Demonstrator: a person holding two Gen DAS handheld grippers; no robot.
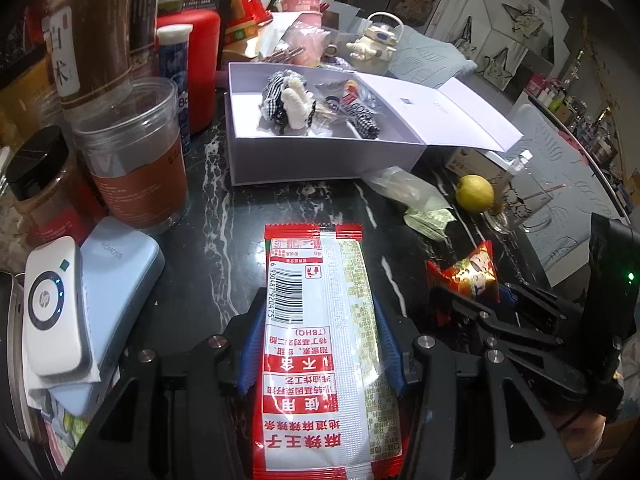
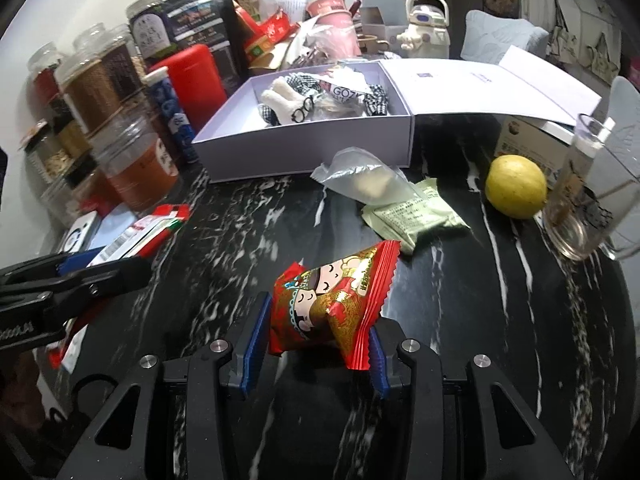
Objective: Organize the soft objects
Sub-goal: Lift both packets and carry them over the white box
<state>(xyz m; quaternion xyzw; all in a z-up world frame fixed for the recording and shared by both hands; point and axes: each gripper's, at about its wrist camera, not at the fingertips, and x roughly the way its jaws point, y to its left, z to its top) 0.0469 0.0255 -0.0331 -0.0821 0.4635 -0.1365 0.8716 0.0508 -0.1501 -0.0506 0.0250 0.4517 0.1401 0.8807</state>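
Observation:
My left gripper (image 1: 318, 344) is shut on a long red-and-white snack packet (image 1: 316, 340), held over the black marble table (image 1: 224, 248). My right gripper (image 2: 314, 340) is shut on a small red-and-gold cartoon snack pouch (image 2: 332, 304), just above the table. Each gripper shows in the other view: the right with its pouch (image 1: 468, 276), the left with its packet (image 2: 136, 236). An open white box (image 2: 304, 148) behind holds a plush toy (image 2: 288, 100), checked cloth and a wrapper. A clear bag (image 2: 368, 180) and a green sachet (image 2: 416, 216) lie in front of the box.
Jars (image 1: 136, 160), a red canister (image 1: 200, 68) and a blue tube stand at the left. A power bank with a white device (image 1: 52, 304) lies front left. A lemon (image 2: 516, 188) and a glass mug (image 2: 588, 208) sit at the right. Clutter and a kettle (image 2: 426, 28) fill the back.

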